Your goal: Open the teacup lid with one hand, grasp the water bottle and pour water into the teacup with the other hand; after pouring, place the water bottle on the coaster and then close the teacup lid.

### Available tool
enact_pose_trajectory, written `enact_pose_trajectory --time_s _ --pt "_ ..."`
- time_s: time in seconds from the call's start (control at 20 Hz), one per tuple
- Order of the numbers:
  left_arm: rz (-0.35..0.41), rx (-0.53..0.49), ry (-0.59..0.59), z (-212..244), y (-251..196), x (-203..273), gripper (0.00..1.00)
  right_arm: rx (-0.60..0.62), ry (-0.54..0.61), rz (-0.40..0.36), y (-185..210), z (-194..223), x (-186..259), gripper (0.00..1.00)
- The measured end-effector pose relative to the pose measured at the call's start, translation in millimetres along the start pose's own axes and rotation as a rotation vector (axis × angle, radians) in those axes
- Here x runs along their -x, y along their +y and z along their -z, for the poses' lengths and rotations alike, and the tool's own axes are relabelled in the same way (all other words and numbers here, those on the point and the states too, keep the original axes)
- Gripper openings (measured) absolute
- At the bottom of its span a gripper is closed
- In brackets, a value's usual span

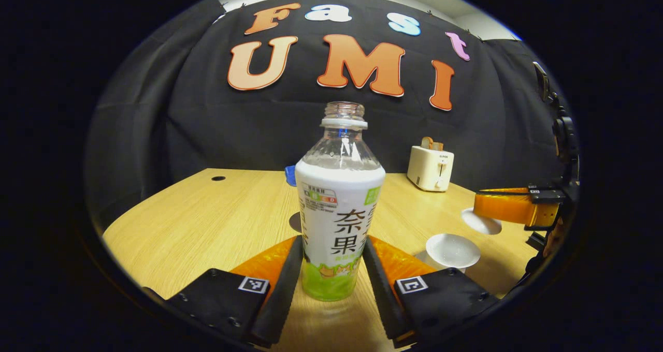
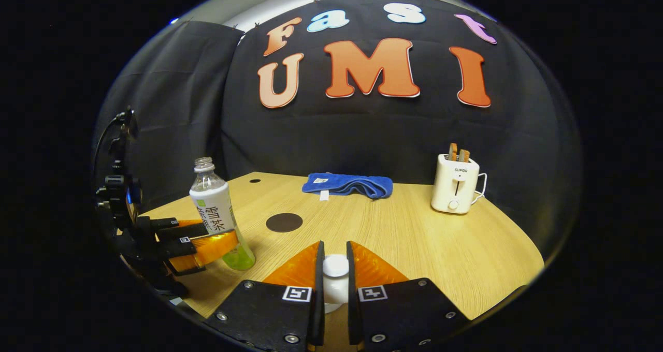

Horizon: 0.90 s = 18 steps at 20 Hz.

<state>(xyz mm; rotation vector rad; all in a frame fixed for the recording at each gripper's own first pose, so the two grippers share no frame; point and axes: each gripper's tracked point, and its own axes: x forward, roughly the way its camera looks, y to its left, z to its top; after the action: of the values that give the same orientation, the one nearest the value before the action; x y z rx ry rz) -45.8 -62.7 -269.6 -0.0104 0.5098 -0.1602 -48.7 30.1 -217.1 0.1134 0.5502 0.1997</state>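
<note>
Both views low over the table (image 1: 207, 222), facing the back wall; shared toaster (image 2: 456, 189), perhaps bottle (image 1: 339, 212).

- Printed wrap label on the water bottle (image 1: 339, 222), clamped between both fingers of the left gripper (image 1: 332, 240): large dark characters down the front, small coloured panel above them; not transcribed.
- Same label seen in the right gripper view, far left of the right gripper (image 2: 335, 246): characters visible, not transcribed.
- Brand word "SUPOR" on the front face of the toaster (image 2: 456, 189), ahead and right of the right gripper, above the lever slot.
- Same mark in the left gripper view, ahead-right of the left gripper: too small to read.
- Square black-and-white marker tags (image 1: 254, 284), one on each finger base of both grippers; on the right gripper, flanking the pinched teacup lid (image 2: 335, 269).
</note>
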Motion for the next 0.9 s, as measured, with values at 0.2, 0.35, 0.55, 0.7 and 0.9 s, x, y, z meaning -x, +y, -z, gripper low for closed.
enact_pose_trajectory --time_s 0.2,0.35,0.55,0.7,0.9 --pt "-0.014 -0.028 0.011 -3.0 3.3 -4.0 0.68 -0.015 -0.021 0.024 -16.8 -5.8 5.0 0.18" --pt "-0.049 -0.143 0.022 -5.7 8.1 -5.4 0.67 -0.009 -0.044 0.039 -23.6 -12.0 9.6 0.18" --pt "-0.064 -0.333 -0.007 -15.7 5.0 -4.1 0.64 -0.014 -0.059 0.053 -32.1 -16.3 15.7 0.18" --pt "-0.076 -0.484 -0.004 -15.8 3.9 -5.1 0.64 -0.015 -0.062 0.082 -42.7 -16.1 18.5 0.18" --pt "-0.079 -0.741 0.003 -13.7 -0.9 -10.3 0.64 -0.029 -0.069 0.107 -54.0 -17.3 24.1 0.18"
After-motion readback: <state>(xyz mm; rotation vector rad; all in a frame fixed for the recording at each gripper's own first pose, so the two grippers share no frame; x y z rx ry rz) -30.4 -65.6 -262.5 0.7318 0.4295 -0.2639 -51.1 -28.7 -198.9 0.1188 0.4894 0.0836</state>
